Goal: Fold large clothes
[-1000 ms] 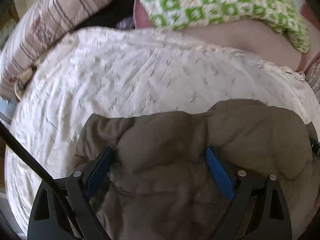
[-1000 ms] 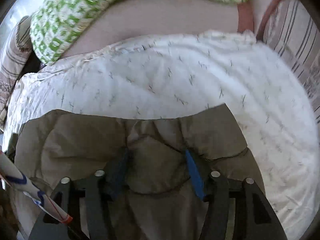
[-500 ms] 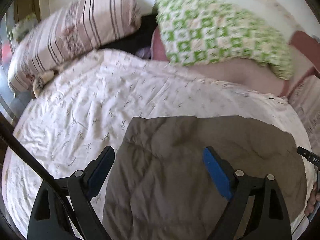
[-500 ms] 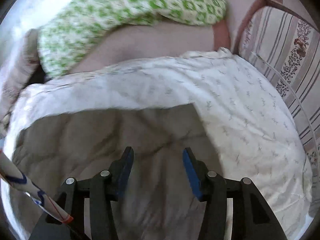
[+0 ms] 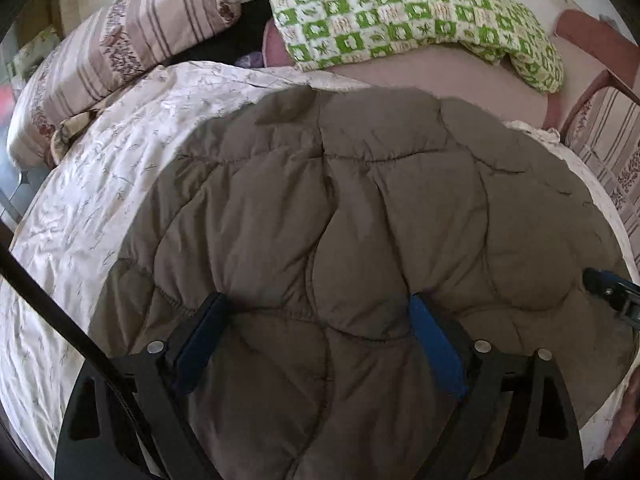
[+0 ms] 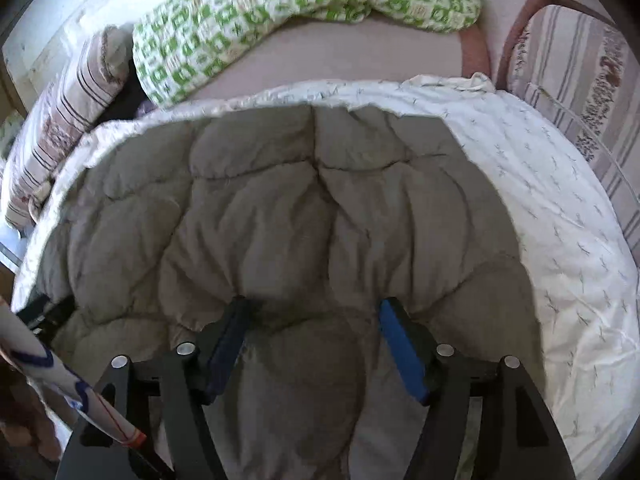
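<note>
A: Since the earlier frames, far more of the brown quilted padded garment (image 5: 360,208) is seen spread over the bed; before, only a bunched edge was shown close to the fingers.

B: Where is it placed now?

A: It is laid on the white leaf-printed bedspread (image 5: 100,200), with its far edge toward twelve o'clock, just short of the green-and-white checked blanket (image 5: 400,16). A pink striped pillow (image 5: 120,48) is seen at ten o'clock in the left wrist view.

B: How is the left hand-held gripper (image 5: 316,312) held?

A: Its jaws are spread wide. A puffed fold of the garment is seen between the blue pads (image 5: 436,352), but whether it is pressed by them cannot be told.

B: And the right hand-held gripper (image 6: 312,312)?

A: Its jaws have just been opening, and they stand moderately wide. The garment (image 6: 280,208) is bulged up between the pads (image 6: 400,352); a grip on it cannot be confirmed. In that view the bedspread (image 6: 560,240) is exposed at three o'clock, and the checked blanket (image 6: 280,12) is seen at twelve o'clock.
</note>
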Available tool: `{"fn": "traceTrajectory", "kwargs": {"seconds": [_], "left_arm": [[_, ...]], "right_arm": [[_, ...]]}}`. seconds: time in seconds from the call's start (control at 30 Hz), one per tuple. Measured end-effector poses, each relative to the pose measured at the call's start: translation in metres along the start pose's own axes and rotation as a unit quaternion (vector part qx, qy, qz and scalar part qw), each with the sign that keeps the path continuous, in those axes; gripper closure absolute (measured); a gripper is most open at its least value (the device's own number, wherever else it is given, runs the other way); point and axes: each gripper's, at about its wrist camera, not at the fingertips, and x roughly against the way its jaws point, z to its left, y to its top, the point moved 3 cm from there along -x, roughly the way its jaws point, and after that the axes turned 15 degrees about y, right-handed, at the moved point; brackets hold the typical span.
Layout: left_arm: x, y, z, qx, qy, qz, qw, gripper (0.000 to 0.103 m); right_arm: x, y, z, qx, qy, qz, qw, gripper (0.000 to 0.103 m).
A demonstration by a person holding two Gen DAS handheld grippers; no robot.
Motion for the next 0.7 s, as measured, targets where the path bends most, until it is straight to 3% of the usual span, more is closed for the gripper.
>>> {"fn": "traceTrajectory", "kwargs": {"seconds": [0.13,0.3,0.43,0.6,0.7], "left_arm": [[0.036,-0.018,0.014,-0.001,-0.007,-0.024,0.9997,0.011],[0.072,-0.063,0.031,0.000,0.010,-0.050,0.9987,0.011],[0.065,-0.082,0.048,0.021,0.038,-0.052,0.9977,0.011],[0.044,-0.088,0.050,0.020,0.028,-0.041,0.9986,0.009],[0.052,-0.091,0.050,0.021,0.033,-0.061,0.9974,0.010]], "right_arm": [[0.042,-0.020,0.024,0.026,0.009,-0.035,0.999,0.031],[0.062,-0.065,0.037,0.019,0.012,-0.034,0.999,0.031],[0.059,-0.083,0.022,0.012,-0.012,-0.029,0.999,0.031],[0.034,-0.088,0.007,0.013,-0.020,0.003,1.000,0.027],[0.046,-0.087,0.005,0.004,-0.017,-0.018,1.000,0.028]]}}
